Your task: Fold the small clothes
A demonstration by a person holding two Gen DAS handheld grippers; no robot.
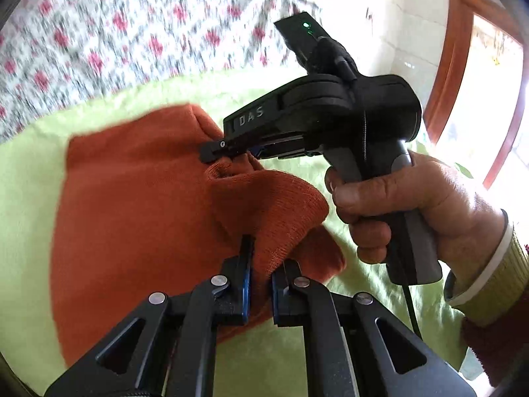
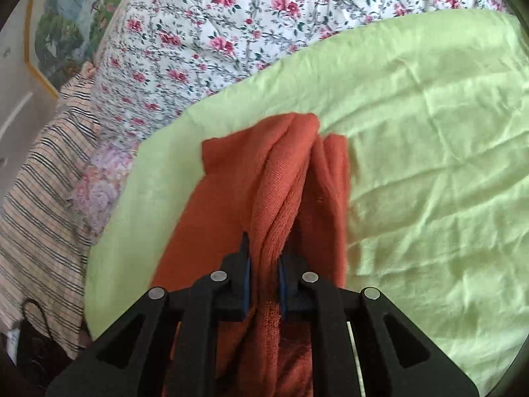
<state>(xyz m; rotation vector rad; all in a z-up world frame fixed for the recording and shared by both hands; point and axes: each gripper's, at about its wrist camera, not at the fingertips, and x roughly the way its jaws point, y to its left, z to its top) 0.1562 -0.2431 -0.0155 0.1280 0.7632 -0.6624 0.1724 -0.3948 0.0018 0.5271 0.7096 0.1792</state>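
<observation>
Both grippers are clamped on one edge of the orange knit (image 1: 139, 198), which lies on the green sheet (image 1: 29, 178). From the left gripper (image 1: 261, 264), the right gripper (image 1: 215, 149) sits near at 12 o'clock; cloth trails toward 10 o'clock. In the right wrist view, its long axis runs to 12 o'clock from the right gripper (image 2: 264, 261).

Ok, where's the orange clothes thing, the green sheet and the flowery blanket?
orange knit garment (image 2: 231, 178): right wrist view, on its flat left panel.
green sheet (image 2: 429, 132): right wrist view, on a bare wrinkled stretch.
floral bedcover (image 2: 215, 33): right wrist view, on the rose print above the sheet.
</observation>
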